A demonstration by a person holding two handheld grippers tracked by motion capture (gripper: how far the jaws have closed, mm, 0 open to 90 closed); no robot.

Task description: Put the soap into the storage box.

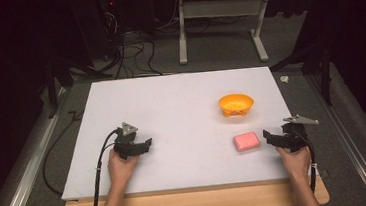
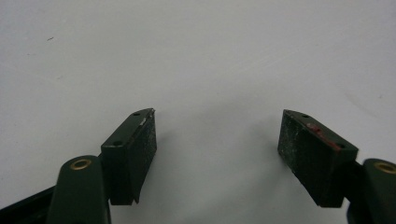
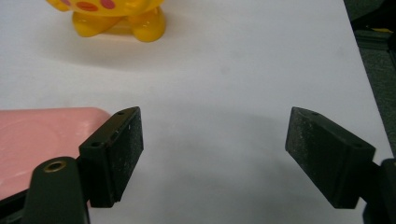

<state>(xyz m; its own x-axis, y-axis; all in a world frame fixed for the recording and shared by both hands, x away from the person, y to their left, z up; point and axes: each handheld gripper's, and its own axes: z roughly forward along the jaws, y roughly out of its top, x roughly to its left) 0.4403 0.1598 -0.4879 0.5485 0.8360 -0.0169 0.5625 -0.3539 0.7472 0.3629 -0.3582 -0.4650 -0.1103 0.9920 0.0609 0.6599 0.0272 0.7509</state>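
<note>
We see the pink soap (image 1: 246, 141) lying near the desk's (image 1: 171, 109) right edge, long axis across, just left of our spread, empty right gripper (image 1: 270, 138), while the spread left gripper (image 1: 144, 145) sits well apart.

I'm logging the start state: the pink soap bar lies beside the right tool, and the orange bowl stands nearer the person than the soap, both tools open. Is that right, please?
Not quite: the orange bowl stands farther from the person than the pink soap bar, as the high view shows. The rest holds: the soap lies beside the right tool, and both it and the left tool are open.
</note>
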